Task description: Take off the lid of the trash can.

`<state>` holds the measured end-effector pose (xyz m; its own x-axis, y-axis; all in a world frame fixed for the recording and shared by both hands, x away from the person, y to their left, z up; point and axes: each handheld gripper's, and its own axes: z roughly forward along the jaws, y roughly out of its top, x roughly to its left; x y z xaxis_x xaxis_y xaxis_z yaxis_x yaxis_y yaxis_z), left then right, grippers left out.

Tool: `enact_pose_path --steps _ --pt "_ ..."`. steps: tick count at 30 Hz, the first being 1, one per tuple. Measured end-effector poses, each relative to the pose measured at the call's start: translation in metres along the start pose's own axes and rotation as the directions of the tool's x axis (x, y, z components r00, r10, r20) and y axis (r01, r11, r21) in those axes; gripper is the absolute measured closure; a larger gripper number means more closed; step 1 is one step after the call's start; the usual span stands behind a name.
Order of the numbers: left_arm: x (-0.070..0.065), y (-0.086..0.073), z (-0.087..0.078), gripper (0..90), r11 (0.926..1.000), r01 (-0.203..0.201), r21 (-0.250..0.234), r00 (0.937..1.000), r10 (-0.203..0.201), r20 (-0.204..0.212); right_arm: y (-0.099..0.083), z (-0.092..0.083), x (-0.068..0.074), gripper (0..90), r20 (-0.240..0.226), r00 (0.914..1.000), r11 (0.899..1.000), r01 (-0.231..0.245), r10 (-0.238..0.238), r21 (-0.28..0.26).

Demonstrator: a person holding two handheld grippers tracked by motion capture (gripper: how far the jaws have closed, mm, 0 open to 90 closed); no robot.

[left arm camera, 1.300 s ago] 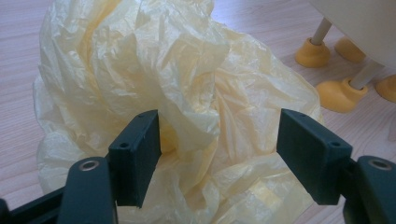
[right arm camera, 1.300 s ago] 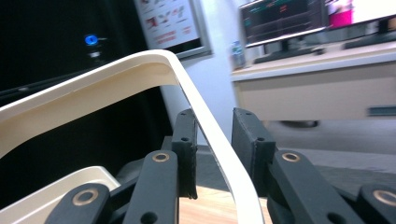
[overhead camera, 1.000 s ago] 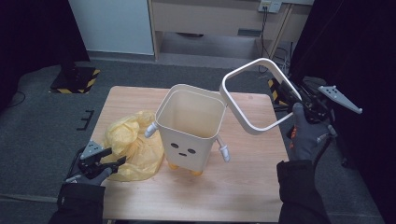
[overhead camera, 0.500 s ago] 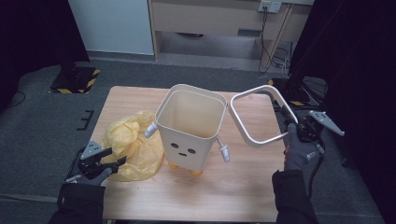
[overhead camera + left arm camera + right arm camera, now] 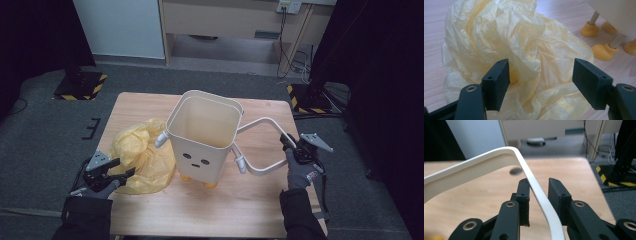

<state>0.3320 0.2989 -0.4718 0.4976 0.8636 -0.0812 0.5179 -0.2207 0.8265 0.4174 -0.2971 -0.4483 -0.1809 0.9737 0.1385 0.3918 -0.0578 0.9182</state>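
Note:
A cream bin (image 5: 202, 135) with a dotted face, small arms and yellow feet (image 5: 604, 48) stands upright mid-table. Left of it lies a crumpled yellow plastic bag (image 5: 140, 155). My left gripper (image 5: 122, 167) sits at the bag's near edge, open; in the left gripper view the bag (image 5: 524, 45) bulges between and beyond the wide jaws (image 5: 540, 75), untouched by the pads. My right gripper (image 5: 286, 142) is shut on a cream rounded-square ring (image 5: 260, 121), low over the table right of the bin. The ring's bar (image 5: 499, 157) runs between the jaws (image 5: 539, 187).
The wooden table (image 5: 260, 205) has bare room at the front and far right. Grey carpet surrounds it. Black-and-yellow striped bases (image 5: 80, 85) (image 5: 310, 100) stand on the floor at both back corners, and a wooden cabinet (image 5: 220, 20) with cables is behind.
My right gripper has come down with the ring from above the bin's right rim to just over the table. The left gripper and the bag have stayed put.

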Motion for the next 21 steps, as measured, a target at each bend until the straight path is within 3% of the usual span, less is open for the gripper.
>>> enact_pose_path --steps 2,5,10,19,21 --pt "0.0 0.0 0.0 29.6 1.0 0.0 0.001 1.0 0.0 0.0 -0.009 0.007 0.0 71.3 0.002 0.9997 0.999 0.025 -0.025 0.046" --pt "0.0 0.0 0.0 29.6 1.0 -0.002 0.001 1.0 0.002 0.0 -0.02 0.016 -0.002 71.4 -0.036 0.9993 0.996 0.006 -0.002 0.092" --pt "0.0 0.0 0.0 29.6 1.0 -0.005 -0.001 1.0 0.005 0.002 -0.037 0.028 -0.006 71.2 -0.053 0.9986 0.986 0.011 -0.002 0.168" --pt "-0.001 0.0 -0.001 29.6 1.0 -0.008 0.0 1.0 0.008 0.003 -0.059 0.036 -0.017 73.6 -0.07 0.9961 0.951 0.072 -0.053 0.302" --pt "-0.001 0.0 -0.001 29.7 1.0 -0.008 0.0 1.0 0.008 0.002 -0.063 0.037 -0.02 73.0 -0.073 0.9939 0.935 0.103 -0.083 0.34"
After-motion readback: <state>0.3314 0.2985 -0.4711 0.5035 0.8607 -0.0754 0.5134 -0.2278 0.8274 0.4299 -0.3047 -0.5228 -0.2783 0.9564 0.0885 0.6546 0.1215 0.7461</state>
